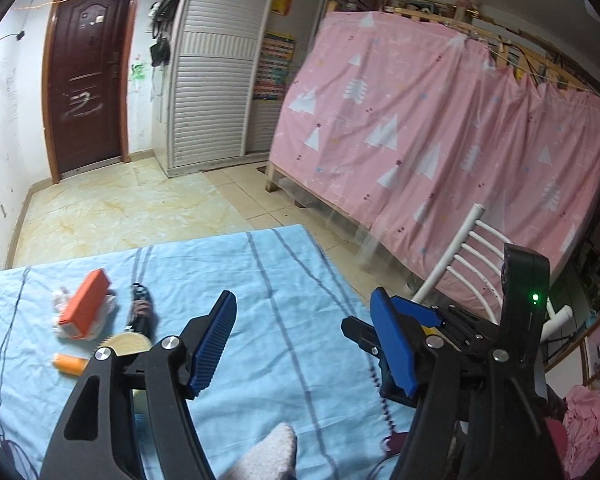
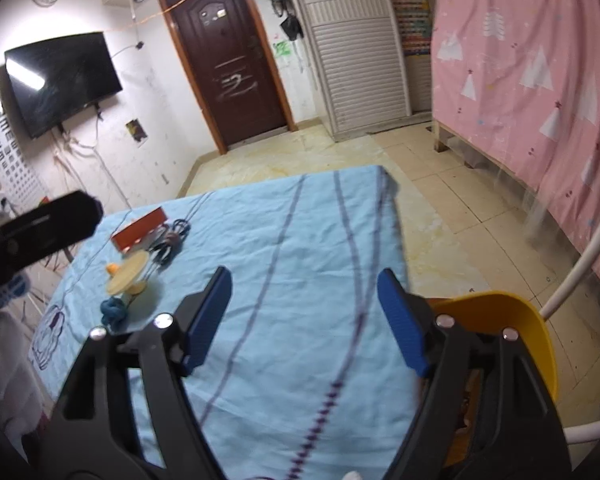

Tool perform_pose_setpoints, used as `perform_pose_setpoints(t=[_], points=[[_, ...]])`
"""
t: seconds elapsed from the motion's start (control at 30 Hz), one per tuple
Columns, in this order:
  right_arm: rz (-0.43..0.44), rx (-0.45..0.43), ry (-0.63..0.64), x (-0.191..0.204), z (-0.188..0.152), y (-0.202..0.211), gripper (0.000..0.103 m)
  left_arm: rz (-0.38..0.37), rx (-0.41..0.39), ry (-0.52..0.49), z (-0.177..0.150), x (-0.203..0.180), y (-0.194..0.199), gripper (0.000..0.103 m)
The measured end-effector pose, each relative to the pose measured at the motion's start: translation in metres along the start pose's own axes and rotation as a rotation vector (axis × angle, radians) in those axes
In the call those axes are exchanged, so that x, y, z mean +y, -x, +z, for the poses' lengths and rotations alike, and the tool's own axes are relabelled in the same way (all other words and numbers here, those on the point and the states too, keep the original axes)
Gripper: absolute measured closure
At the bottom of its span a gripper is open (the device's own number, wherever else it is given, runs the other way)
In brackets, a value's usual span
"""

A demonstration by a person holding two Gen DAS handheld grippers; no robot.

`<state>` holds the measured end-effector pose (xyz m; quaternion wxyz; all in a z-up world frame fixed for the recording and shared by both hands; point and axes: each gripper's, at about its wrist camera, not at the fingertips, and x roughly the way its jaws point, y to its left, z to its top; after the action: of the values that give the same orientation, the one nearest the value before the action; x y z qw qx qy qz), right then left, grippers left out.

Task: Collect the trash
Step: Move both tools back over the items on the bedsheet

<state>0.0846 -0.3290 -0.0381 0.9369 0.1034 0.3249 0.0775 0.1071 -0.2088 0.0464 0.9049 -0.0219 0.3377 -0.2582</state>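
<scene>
Light-blue striped cloth (image 1: 260, 280) covering a table, wrinkled, with dark lines running along its length. Left gripper (image 1: 304, 344), black frame with blue ribbed pads: jaws spread wide apart, nothing between them, held above the near middle of the cloth. Right gripper (image 2: 304, 320), same make: jaws likewise spread apart and empty, over the cloth's near right part; in the left wrist view it shows at the right edge with a green light lit on its body. Items grouped at the far left of the cloth: orange rectangular cardboard box (image 1: 85, 304), lying tilted on crumpled white tissue or wrapping (image 1: 62, 298); black coiled cable bundle (image 1: 141, 312), just beside the box on its right; round pale wooden disc-shaped object (image 1: 127, 345), near side of the cable, partly hidden by the left gripper's frame; small orange cylindrical piece (image 1: 70, 364), just left of the disc; knotted blue cord or cloth lump (image 2: 114, 310), nearest of the group in the right wrist view. Yellow plastic bin or bucket rim (image 2: 512, 312), off the table's right edge, behind the right gripper's right finger; contents cannot be told. White metal chair back (image 1: 460, 256) beside it.
</scene>
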Motion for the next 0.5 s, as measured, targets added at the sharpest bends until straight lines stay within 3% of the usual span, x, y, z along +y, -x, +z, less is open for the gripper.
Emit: perform_pose_setpoints(t=[0.3, 0.5], points=[[0.097, 0.058, 0.054, 0.047, 0.003, -0.024, 0.026, 0.137, -0.004, 0.019, 0.002, 0.068, 0.011, 0.039], [0.138, 0.092, 0.092, 0.079, 0.003, -0.041, 0.026, 0.212, 0.048, 0.034, 0.015, 0.119, 0.003, 0.038]])
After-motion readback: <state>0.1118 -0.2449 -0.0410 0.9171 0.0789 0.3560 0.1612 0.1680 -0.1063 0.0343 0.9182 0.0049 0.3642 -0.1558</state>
